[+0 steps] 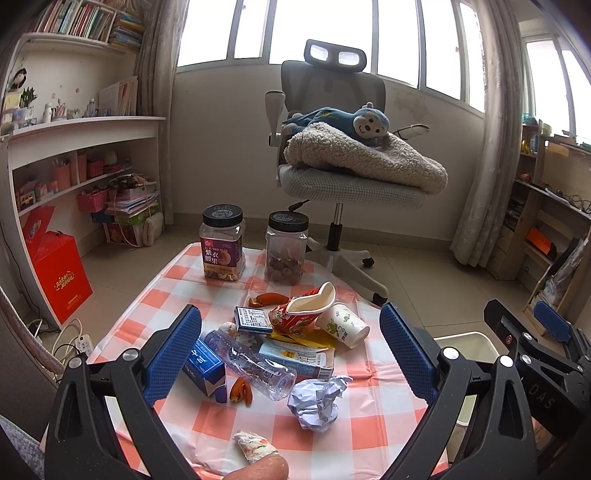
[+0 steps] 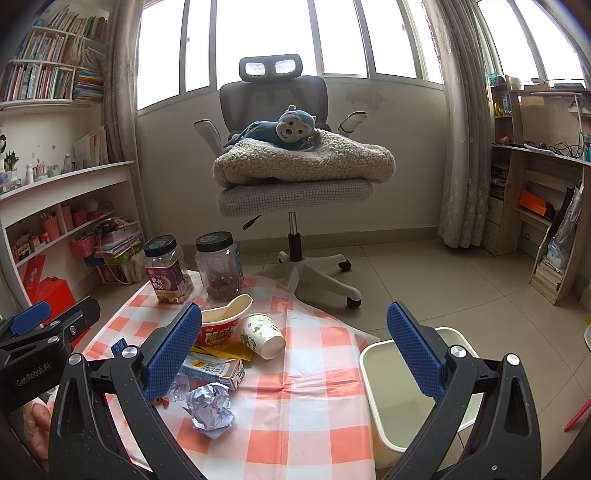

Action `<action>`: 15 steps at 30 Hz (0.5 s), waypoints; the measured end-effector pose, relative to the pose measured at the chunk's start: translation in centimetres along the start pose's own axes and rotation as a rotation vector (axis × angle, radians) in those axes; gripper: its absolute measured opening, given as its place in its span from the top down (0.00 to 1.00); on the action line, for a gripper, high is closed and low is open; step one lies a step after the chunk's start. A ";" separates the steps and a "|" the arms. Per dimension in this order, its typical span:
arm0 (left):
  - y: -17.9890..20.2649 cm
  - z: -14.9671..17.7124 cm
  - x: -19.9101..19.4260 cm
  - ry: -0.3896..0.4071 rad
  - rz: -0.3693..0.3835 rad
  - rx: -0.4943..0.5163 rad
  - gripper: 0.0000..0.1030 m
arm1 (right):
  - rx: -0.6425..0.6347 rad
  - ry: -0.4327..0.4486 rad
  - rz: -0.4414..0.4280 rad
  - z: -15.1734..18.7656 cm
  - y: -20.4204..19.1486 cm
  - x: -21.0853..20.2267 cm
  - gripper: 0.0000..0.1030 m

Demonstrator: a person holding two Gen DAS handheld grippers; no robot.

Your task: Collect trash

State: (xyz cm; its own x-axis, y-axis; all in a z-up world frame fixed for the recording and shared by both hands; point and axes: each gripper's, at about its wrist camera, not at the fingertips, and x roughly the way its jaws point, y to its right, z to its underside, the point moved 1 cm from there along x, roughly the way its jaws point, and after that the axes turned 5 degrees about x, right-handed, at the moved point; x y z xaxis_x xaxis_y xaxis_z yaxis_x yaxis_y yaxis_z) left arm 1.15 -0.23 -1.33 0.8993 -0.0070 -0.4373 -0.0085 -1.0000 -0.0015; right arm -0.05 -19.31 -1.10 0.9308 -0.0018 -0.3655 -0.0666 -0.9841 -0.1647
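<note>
both grippers (image 1: 291, 354) (image 2: 293, 354) wide over apparently untouched trash (image 1: 314, 402)

Blown-out windows (image 1: 325, 29), fisheye-bent edges

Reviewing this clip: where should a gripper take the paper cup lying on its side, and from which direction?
Grip the paper cup across its side wall, coming from above. It lies tipped over with its base toward the camera, so the round body is exposed; jaws should span its width, probably gently, since thin walls crush.
</note>
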 end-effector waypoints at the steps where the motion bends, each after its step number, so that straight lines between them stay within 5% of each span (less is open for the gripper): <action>1: 0.0 0.0 0.0 0.000 -0.001 0.001 0.08 | 0.000 0.000 0.000 0.0 0.0 0.0 0.07; 15: -0.2 0.1 0.0 -0.004 -0.001 0.005 0.08 | 0.002 -0.001 -0.001 -0.1 0.0 0.0 0.07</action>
State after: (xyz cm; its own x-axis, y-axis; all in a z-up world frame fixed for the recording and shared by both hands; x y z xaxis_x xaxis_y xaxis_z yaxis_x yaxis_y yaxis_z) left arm 1.10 0.01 -1.46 0.8974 -0.0062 -0.4412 -0.0100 -0.9999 -0.0061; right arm -0.04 -19.32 -1.00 0.9305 -0.0005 -0.3664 -0.0663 -0.9837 -0.1669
